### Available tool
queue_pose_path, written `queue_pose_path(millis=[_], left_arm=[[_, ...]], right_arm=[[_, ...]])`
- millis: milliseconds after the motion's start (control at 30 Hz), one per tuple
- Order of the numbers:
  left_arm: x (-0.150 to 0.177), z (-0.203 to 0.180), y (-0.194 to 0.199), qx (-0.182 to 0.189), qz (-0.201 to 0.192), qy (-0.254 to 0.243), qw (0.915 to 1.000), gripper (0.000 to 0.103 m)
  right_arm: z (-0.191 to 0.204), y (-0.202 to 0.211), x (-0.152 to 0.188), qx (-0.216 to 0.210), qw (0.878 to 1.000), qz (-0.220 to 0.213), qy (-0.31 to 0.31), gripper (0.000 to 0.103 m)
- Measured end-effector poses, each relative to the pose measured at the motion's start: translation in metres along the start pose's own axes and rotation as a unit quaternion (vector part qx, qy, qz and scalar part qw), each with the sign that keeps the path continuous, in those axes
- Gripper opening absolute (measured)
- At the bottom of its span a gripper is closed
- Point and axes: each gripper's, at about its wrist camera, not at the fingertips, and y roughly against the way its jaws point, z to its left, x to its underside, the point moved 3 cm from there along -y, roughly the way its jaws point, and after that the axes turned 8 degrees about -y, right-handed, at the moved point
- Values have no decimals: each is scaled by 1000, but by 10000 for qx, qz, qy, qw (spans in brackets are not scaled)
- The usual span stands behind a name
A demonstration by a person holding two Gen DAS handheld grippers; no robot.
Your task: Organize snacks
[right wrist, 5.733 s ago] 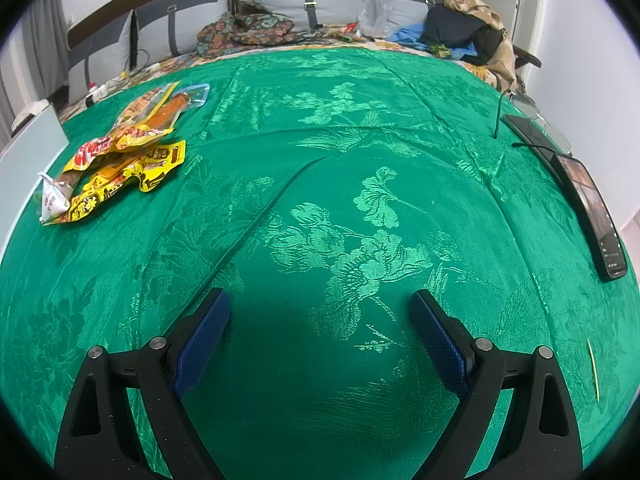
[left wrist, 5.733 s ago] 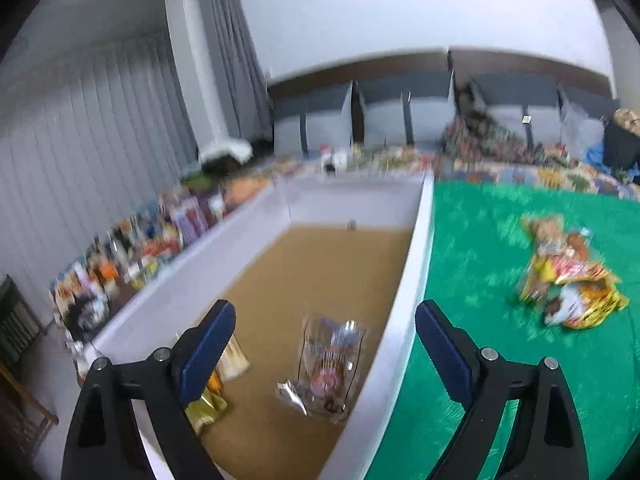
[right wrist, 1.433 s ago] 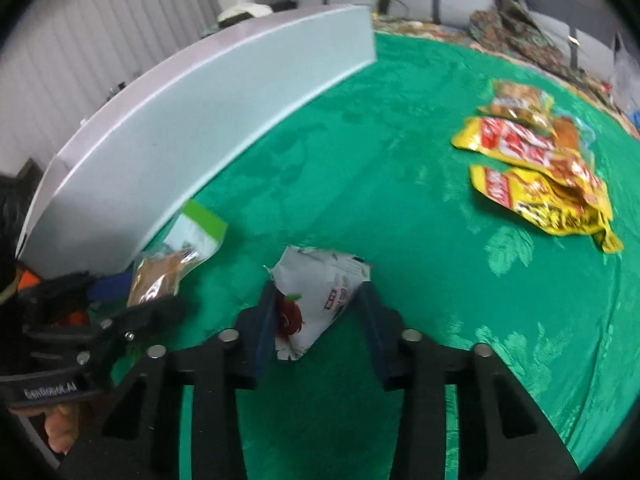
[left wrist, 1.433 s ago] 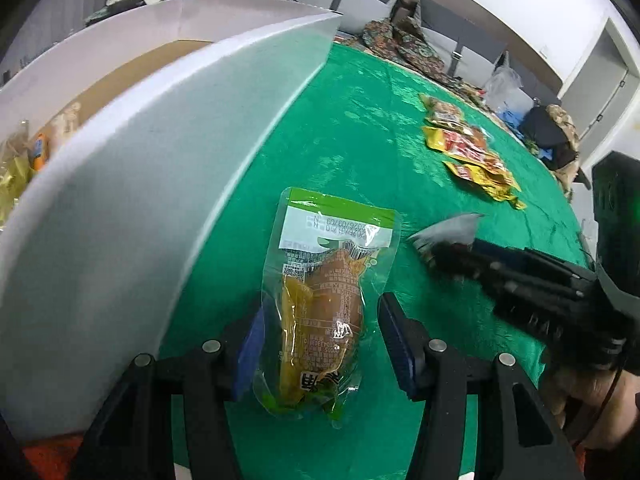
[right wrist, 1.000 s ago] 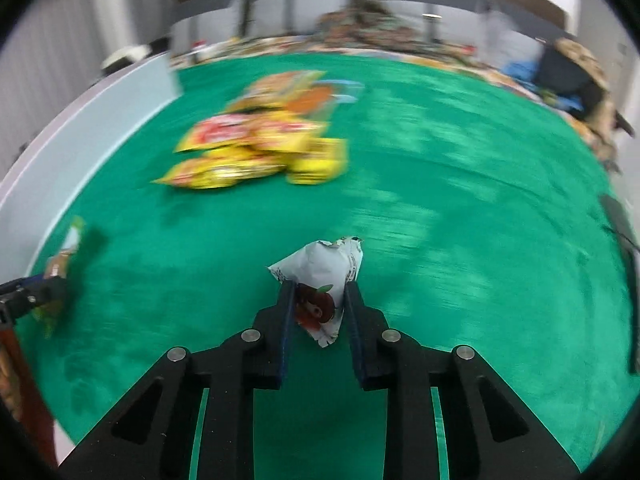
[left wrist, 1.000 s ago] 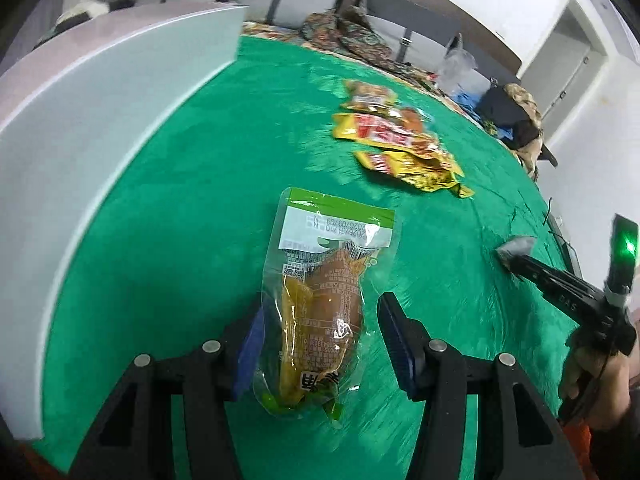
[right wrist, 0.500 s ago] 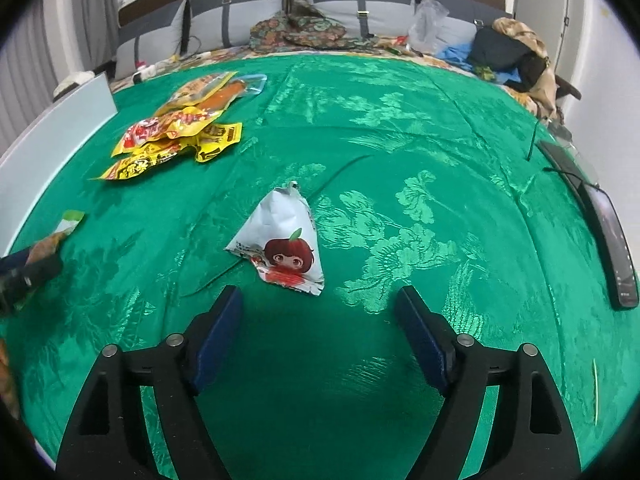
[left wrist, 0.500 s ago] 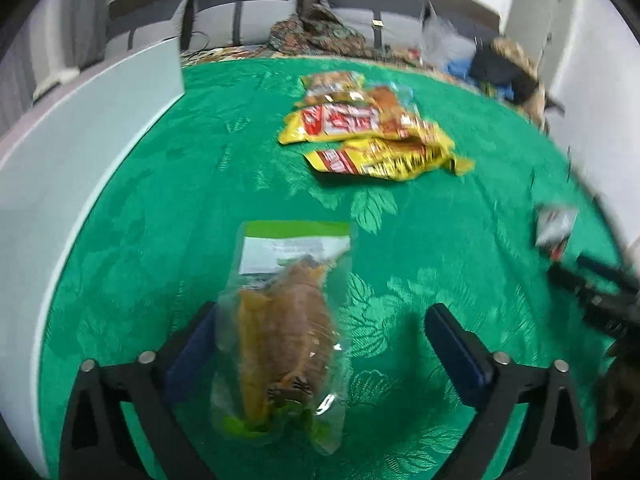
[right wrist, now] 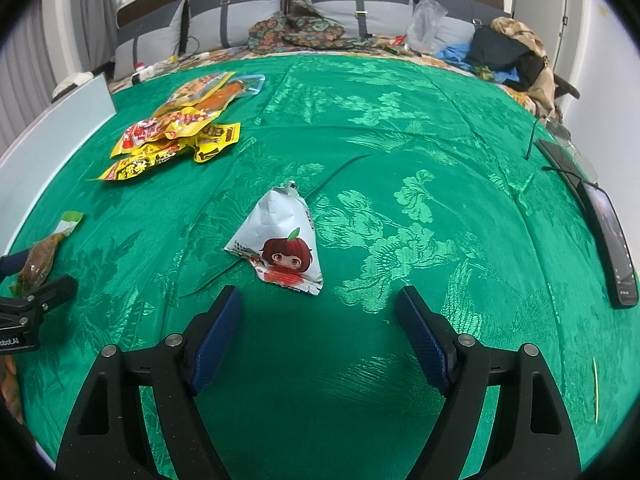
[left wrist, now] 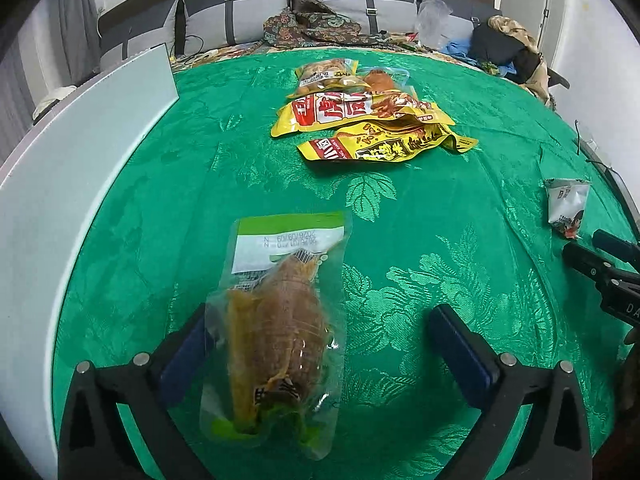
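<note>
Both tongs gape wide and hold nothing. The clear meat pouch (left wrist: 280, 320) lies on the green tabletop (left wrist: 400, 208) against the left tongs (left wrist: 326, 344)' left finger; the white triangular packet (right wrist: 280, 240) rests just ahead of the right tongs (right wrist: 320, 332). Lift each set straight up before swinging away.

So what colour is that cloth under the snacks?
Green cloth with a woven flower pattern, clearest in the right wrist view.

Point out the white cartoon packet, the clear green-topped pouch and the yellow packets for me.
White cartoon packet (right wrist: 280, 240), right wrist view, middle of its face.
Clear green-topped pouch (left wrist: 280, 312), left wrist view, the brown food inside.
Yellow packets (left wrist: 376, 128), left wrist view, centre of pile.
</note>
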Motion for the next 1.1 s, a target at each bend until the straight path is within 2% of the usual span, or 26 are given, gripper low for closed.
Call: queue_pose_path(millis=[900,967,1067,1100], left_arm=[[-1,0,-1,10,-2,-5,10000,103],[-2,0,-1,60,20,-77,9999,103],[-2,2,1,379,212,-441,9981,103],[-2,3,1,466,292,-526,9971,103]], right_arm=[[-1,1,0,-34,10000,-15,-41,83],[-7,5,1,-309,9993,-61,-213,84],[-30,13,2,-931,9910,-258,-929,83],[-36,14,1,-965,9888,-265,-1110,83]])
